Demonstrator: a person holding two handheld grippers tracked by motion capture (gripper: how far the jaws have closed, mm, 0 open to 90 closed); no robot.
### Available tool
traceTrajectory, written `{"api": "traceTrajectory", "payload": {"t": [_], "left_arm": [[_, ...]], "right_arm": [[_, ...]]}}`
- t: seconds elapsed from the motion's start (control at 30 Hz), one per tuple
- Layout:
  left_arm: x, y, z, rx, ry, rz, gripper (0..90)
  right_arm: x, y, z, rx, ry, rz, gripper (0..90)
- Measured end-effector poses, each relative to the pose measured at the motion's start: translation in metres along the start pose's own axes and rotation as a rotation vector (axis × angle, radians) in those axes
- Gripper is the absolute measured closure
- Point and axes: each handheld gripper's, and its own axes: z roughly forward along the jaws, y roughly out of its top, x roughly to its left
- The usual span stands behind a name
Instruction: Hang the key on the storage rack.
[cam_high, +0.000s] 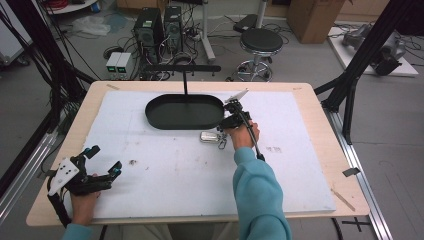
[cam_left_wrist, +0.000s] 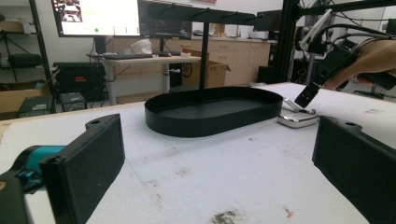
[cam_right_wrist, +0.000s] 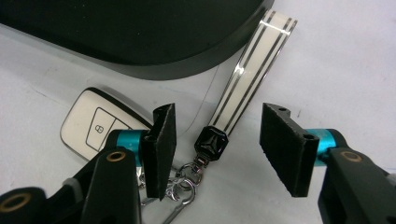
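Observation:
A white car key fob lies on the white mat just in front of the black oval tray. Its metal ring links to a black clasp and a cream strap with dark stripes. My right gripper points down over the clasp, open, and its pads stand to either side without touching it. In the high view the right gripper hovers beside the fob. My left gripper rests open near the mat's front left, with nothing between its fingers.
From the tray a thin black post rises to a crossbar with hooks. The mat covers a wooden table. A stool, computer cases and cables stand on the floor beyond the far edge.

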Motion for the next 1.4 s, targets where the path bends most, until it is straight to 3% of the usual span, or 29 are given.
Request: {"api": "traceTrajectory", "payload": {"t": [0.53, 0.73, 1.4], "left_arm": [[0.0001, 0.0, 0.0, -0.001, -0.001, -0.002, 2.8], [0.0002, 0.0, 0.0001, -0.001, -0.001, -0.002, 2.8], [0.0002, 0.0, 0.0, -0.002, -0.001, -0.002, 2.8]], "right_arm": [[0.0037, 0.0022, 0.0063, 0.035, -0.015, 0.028, 60.6], [0.0058, 0.0049, 0.0058, 0.066, -0.024, 0.047, 63.1], [0.007, 0.0065, 0.0075, 0.075, -0.056, 0.096, 65.9]]}}
